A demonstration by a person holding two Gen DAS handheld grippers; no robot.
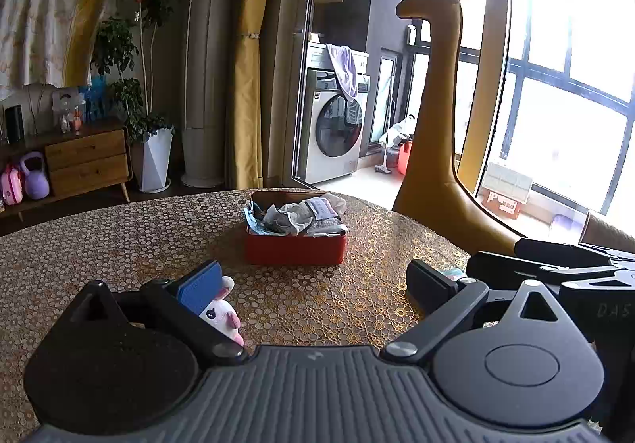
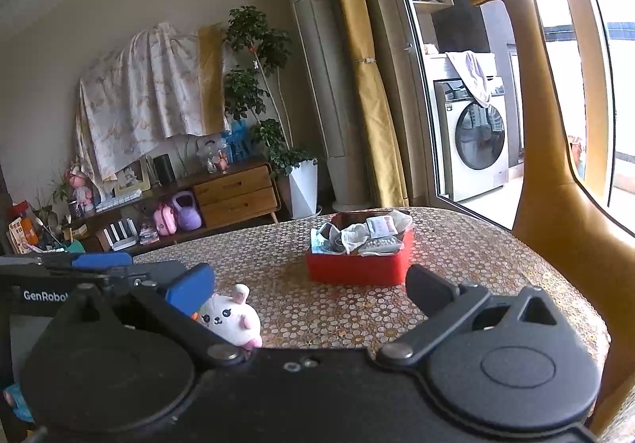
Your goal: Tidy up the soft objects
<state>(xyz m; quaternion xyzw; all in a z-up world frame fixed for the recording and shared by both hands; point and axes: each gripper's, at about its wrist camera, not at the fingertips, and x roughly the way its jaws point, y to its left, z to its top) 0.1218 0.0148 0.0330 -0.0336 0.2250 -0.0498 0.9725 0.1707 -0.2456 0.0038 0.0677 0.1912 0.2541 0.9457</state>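
Both grippers, left [image 1: 313,284] and right [image 2: 309,284], have jaws wide apart, holding nothing. Plush bunny [image 2: 232,318] sits near-left on tabletop; red box [image 2: 359,266] far. Risk: shallow pinch squeezes the plush out.

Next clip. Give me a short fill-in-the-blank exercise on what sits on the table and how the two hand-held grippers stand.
1. The crumpled pale cloths lie inside a rectangular box coloured ____.
2. The small white plush toy with pink ears lies on the patterned tablecloth, ____ the box.
3. The left hand-held gripper and the right hand-held gripper both have their jaws ____.

Missing words: red; outside; open
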